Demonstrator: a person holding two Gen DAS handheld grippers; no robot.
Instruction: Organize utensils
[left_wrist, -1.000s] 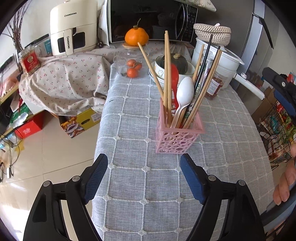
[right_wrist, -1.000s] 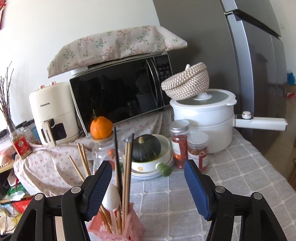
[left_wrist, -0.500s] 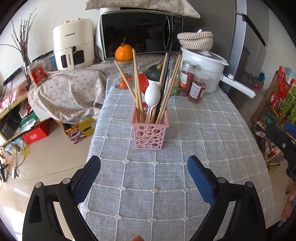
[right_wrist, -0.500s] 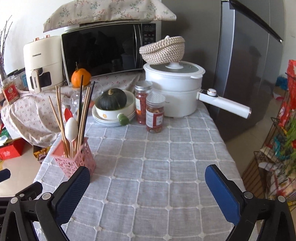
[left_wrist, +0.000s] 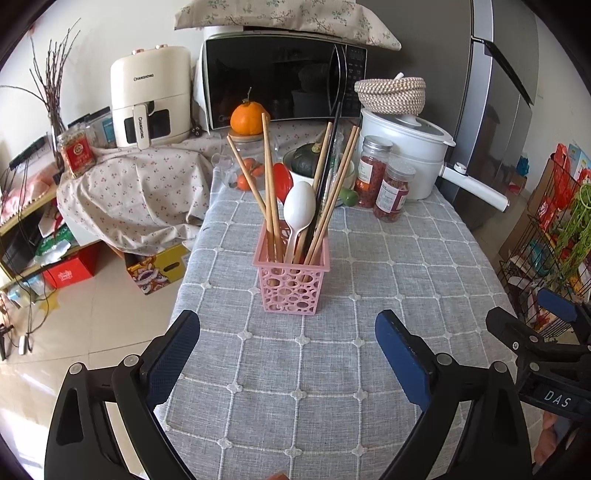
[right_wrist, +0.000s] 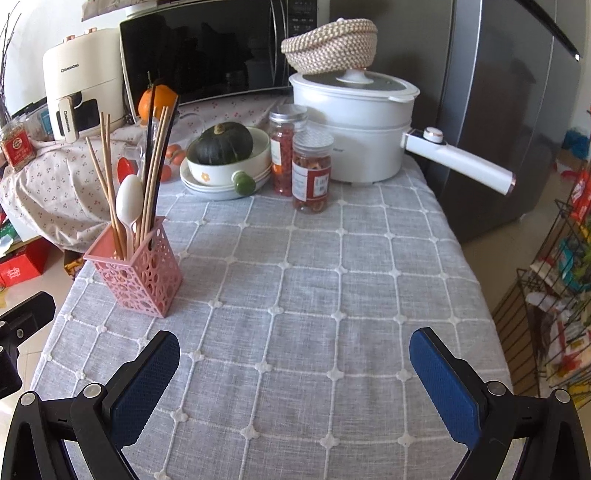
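The pink utensil basket (left_wrist: 291, 275), holding wooden chopsticks (left_wrist: 269, 184) and a white spoon (left_wrist: 299, 208), stands upright on the counter (left_wrist: 369, 295), well ahead of the left claw (left_wrist: 288, 354) and ahead-left of the right claw (right_wrist: 293, 373). Both claws gape wide, empty.

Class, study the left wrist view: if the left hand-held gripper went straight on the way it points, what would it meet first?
Probably the pink utensil holder, which stands centred ahead of the open left hand-held gripper; only bare tablecloth lies between, though depth is uncertain.
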